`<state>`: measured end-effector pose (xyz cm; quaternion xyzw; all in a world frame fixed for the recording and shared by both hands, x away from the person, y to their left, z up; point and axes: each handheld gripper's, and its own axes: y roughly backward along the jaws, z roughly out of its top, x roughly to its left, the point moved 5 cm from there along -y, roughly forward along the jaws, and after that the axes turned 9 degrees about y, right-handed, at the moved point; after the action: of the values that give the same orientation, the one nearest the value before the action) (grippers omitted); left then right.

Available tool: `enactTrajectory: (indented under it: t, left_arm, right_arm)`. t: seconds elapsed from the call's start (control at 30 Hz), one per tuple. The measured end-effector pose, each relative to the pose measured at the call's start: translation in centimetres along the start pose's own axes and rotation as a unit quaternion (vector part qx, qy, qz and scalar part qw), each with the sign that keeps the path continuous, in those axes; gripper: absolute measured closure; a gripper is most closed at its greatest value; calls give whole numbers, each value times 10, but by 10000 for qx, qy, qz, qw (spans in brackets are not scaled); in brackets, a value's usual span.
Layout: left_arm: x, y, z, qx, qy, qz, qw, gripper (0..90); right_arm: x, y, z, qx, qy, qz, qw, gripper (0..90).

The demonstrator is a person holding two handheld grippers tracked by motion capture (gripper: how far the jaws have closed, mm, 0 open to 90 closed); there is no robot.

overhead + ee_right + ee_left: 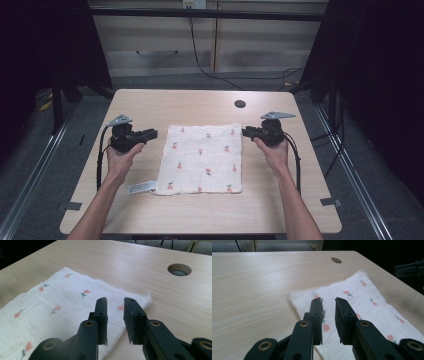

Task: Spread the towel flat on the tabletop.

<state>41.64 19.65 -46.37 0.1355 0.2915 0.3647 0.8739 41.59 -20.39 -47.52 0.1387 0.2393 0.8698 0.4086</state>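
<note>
While flanking the cloth (202, 159), both hands (122, 152) grip level.

The cloth (202, 157) is soft, crinkled white fabric printed with small red flowers, with a paper-like tag (140, 188) at one corner. The table (200, 102) is pale wood-grain laminate, smooth and matt. The left gripper (328, 301) and right gripper (115, 300) are matt black plastic with brass-coloured rivets.

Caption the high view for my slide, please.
Two hand-held grippers, left gripper and right gripper, flank a flat flower-print cloth.
</note>
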Motion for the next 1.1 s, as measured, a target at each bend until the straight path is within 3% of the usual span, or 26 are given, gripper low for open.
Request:
enactTrajectory:
  t: [0.1,0.2,0.33,0.53,0.63,0.7,0.9,0.93,0.97,1.0,1.07,1.1]
  left_arm:
    - [0,4,-3,-7,32,-39,10000,769]
    - [-2,11,-12,142,-159,-6,9998,768]
    - [-6,17,-32,340,-285,-1,9990,756]
    - [-9,-3,-53,838,-406,-89,9956,710]
    - [-12,-17,-65,1102,-557,-79,9923,708]
    - [-14,-20,-67,1134,-661,-120,9913,712]
    - [-15,-27,-73,1336,-723,-198,9882,780]
    - [-15,-29,-74,1338,-687,-288,9882,798]
    - [-16,-30,-75,1335,-672,-299,9883,818]
    - [-16,-31,-76,1371,-796,-108,9873,819]
    - [-17,-34,-79,1457,-809,-141,9859,818]
    - [-16,-36,-82,1515,-925,-16,9841,819]
  right_arm:
    - [9,1,1,73,124,128,9998,690]
    - [18,5,-1,52,162,352,9992,652]
    - [37,3,-29,444,307,696,9961,632]
    - [56,3,-52,655,461,1040,9913,623]
    - [59,-1,-62,757,432,1052,9906,623]
    - [60,-4,-67,842,462,1011,9902,624]
    - [62,-10,-72,923,492,983,9896,617]
    - [62,-10,-72,930,514,996,9893,616]
    - [63,-10,-72,961,523,995,9890,638]
    - [63,-10,-72,974,561,965,9890,686]
    - [62,-9,-73,991,574,961,9888,730]
    - [62,-8,-74,993,609,947,9887,799]
